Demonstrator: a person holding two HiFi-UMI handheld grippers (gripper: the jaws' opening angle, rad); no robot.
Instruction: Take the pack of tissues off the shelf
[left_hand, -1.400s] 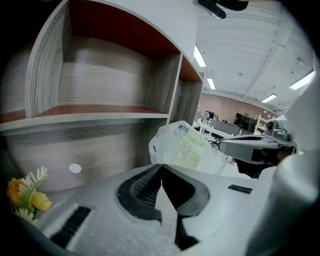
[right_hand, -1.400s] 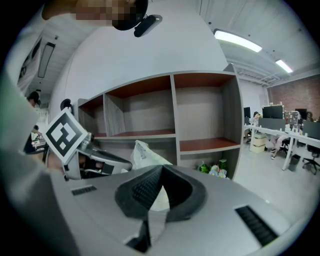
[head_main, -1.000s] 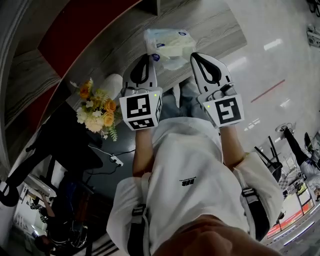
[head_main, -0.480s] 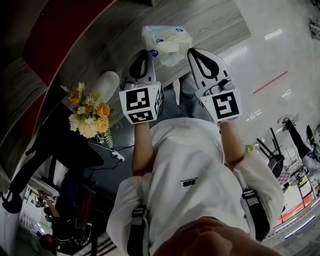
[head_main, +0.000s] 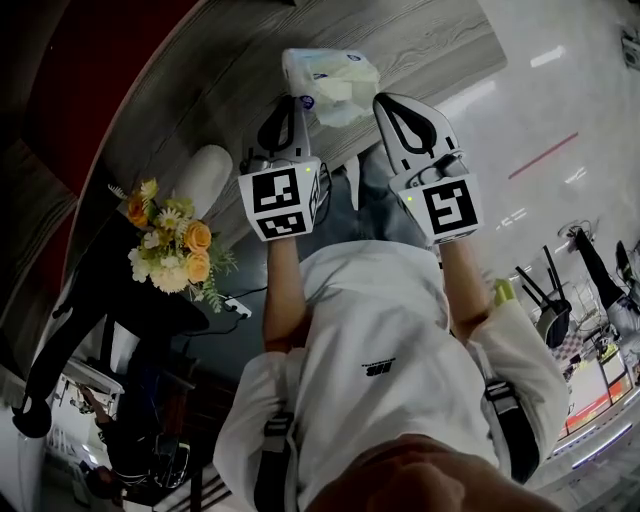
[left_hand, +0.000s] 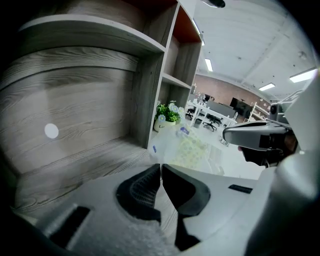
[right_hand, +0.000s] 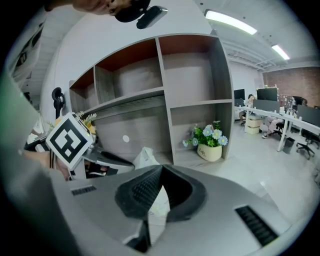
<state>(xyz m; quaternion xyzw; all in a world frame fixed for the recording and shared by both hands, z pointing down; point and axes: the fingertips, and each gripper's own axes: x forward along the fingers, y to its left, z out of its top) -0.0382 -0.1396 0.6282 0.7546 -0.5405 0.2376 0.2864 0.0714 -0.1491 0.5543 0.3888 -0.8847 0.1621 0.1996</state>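
The pack of tissues (head_main: 335, 75), pale yellow in clear film with a blue label, hangs in the air between my two grippers, in front of the grey wooden shelf (head_main: 200, 110). My left gripper (head_main: 293, 100) is shut on the film at the pack's left edge. In the left gripper view the pack (left_hand: 192, 150) shows just past the closed left gripper (left_hand: 160, 165). My right gripper (head_main: 380, 98) is shut on the pack's right edge. White film (right_hand: 145, 157) sticks out between the jaws of the right gripper (right_hand: 161, 167).
A bunch of yellow and white flowers (head_main: 170, 245) stands left of my arms. A potted plant (right_hand: 210, 142) sits in the shelf's low compartment. The shelf's side panel (left_hand: 147, 105) is close on the left. Office desks and chairs lie beyond.
Both grippers have sunk together with the pack held between them. The shelf and flowers have shifted in the head view. The jaws stay shut.
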